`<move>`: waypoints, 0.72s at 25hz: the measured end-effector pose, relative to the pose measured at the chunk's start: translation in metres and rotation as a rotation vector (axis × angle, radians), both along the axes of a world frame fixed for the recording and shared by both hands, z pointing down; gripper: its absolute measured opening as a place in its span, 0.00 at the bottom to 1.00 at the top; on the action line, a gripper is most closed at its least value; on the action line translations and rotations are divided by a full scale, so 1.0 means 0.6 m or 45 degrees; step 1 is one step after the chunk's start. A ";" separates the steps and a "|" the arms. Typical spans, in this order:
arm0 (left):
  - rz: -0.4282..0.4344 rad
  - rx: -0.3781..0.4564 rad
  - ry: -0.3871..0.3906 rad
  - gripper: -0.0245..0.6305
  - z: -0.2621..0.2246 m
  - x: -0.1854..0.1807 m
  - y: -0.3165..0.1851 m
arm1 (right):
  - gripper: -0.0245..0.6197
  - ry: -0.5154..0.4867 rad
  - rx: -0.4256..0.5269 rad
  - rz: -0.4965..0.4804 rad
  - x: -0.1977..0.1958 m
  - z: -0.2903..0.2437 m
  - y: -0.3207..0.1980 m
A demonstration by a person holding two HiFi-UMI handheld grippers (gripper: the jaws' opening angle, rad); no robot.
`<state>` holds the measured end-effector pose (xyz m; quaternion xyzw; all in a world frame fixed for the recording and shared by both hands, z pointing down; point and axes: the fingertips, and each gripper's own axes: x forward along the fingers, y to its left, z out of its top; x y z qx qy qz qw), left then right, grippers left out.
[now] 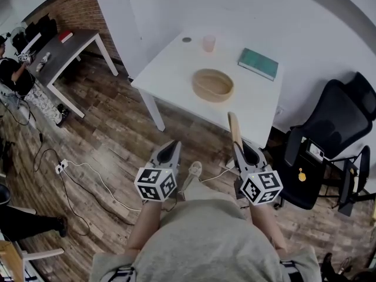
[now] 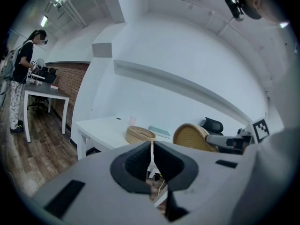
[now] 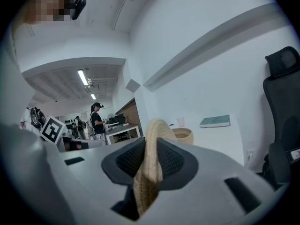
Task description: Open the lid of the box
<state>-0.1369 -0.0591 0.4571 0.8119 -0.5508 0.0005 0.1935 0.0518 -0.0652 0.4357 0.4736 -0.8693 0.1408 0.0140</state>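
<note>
Pale tan woven lid (image 1: 233,125), coiled in rings, sits between the black ribbed pads (image 3: 131,161) of the grey right gripper (image 1: 237,147). Ahead of it are a matching tan woven box (image 1: 212,85) on a white table (image 1: 170,69), a teal book (image 1: 258,63) and a pale pink cup (image 1: 209,43). The grey left gripper (image 1: 174,144) bears a white cube (image 1: 156,184) patterned with black squares. Beneath both grippers is a brown wood-plank floor (image 1: 111,140). A black chair (image 1: 335,122) stands right of the right gripper.

Basket (image 1: 212,85) on table (image 1: 170,69), cup (image 1: 209,43) behind it, book (image 1: 258,63) to its R; chair (image 1: 332,128) R of table.
</note>
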 end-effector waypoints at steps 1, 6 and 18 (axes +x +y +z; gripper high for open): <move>0.000 -0.003 -0.002 0.07 0.001 0.001 -0.001 | 0.17 -0.003 0.002 -0.003 0.000 -0.001 -0.001; 0.015 -0.016 -0.011 0.07 0.006 0.006 -0.007 | 0.16 0.002 0.001 -0.005 -0.001 0.003 -0.009; 0.033 -0.035 -0.029 0.07 0.008 0.019 -0.014 | 0.16 0.010 -0.007 -0.032 -0.004 0.003 -0.016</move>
